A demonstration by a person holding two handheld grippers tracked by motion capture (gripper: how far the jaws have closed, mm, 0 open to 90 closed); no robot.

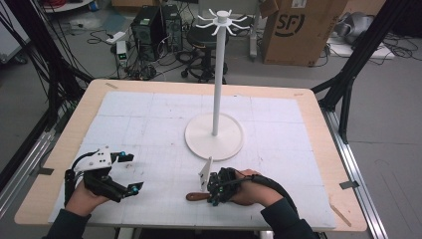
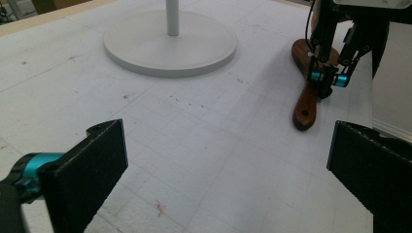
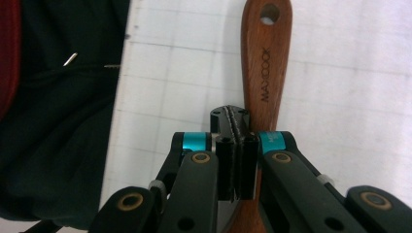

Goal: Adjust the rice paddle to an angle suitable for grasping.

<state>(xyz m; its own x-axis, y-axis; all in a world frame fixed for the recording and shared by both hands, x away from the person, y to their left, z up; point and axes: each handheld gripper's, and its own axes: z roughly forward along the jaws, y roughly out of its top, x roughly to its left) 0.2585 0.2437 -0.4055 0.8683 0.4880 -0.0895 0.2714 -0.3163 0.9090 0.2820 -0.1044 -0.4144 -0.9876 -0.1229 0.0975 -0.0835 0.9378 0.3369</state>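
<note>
R gripper (image 3: 235, 145) jaws together, empty, beside wooden spoon (image 3: 265, 73) lying on surface near stand base (image 1: 214, 137). L gripper (image 1: 127, 173) jaws apart, farther from stand. Risk: closed jaws nudge spoon, no grasp.

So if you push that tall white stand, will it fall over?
Probably not easily: the white stand sits on a wide round base, flat on the table. Its thin pole is tall, though, so a shove near the hooks on top could likely tip it. It looks stiff, not bendy.
</note>
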